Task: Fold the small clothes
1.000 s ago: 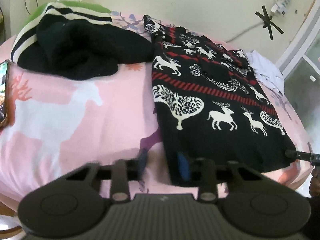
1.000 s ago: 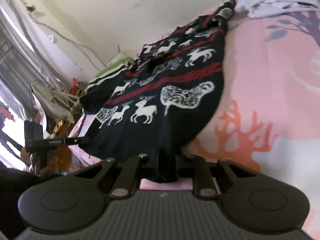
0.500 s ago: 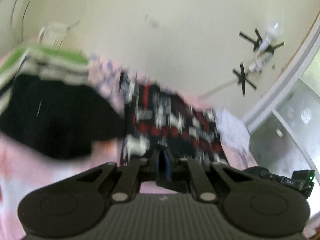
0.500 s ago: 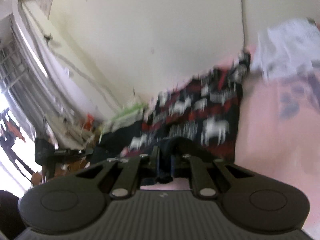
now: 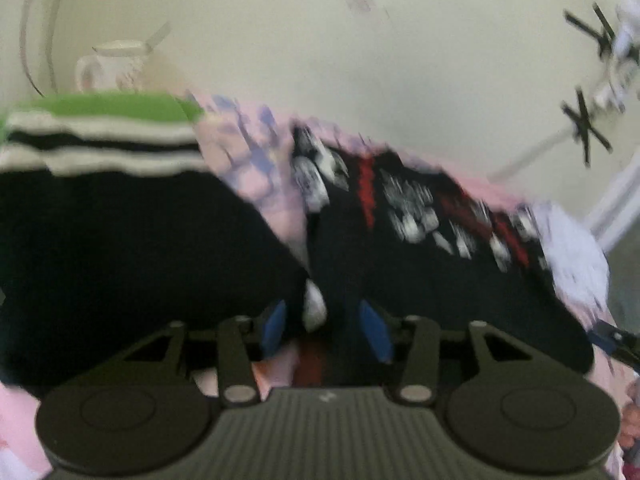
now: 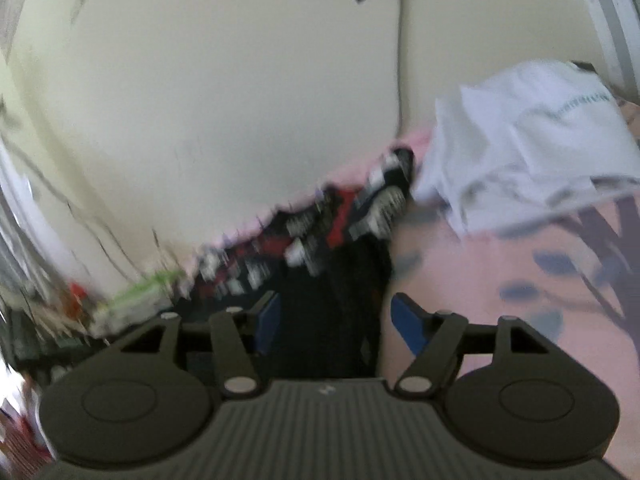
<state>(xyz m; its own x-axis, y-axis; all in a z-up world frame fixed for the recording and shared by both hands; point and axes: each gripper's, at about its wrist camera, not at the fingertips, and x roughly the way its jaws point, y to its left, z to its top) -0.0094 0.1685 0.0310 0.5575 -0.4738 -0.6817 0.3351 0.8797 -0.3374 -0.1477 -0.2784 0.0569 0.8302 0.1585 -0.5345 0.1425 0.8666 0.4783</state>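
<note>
The patterned black sweater is laid on the pink bed sheet, extended lengthwise straight ahead of both tongs. The left tongs and right tongs have just been opened; folded fabric is seen between the unpressed pads, nearer edge equally close to both.

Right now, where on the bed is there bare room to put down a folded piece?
Bare pink bedsheet lies right of the reindeer sweater, below the white garment. Only a narrow strip separates the sweater from the black striped garment; crowded there.
</note>
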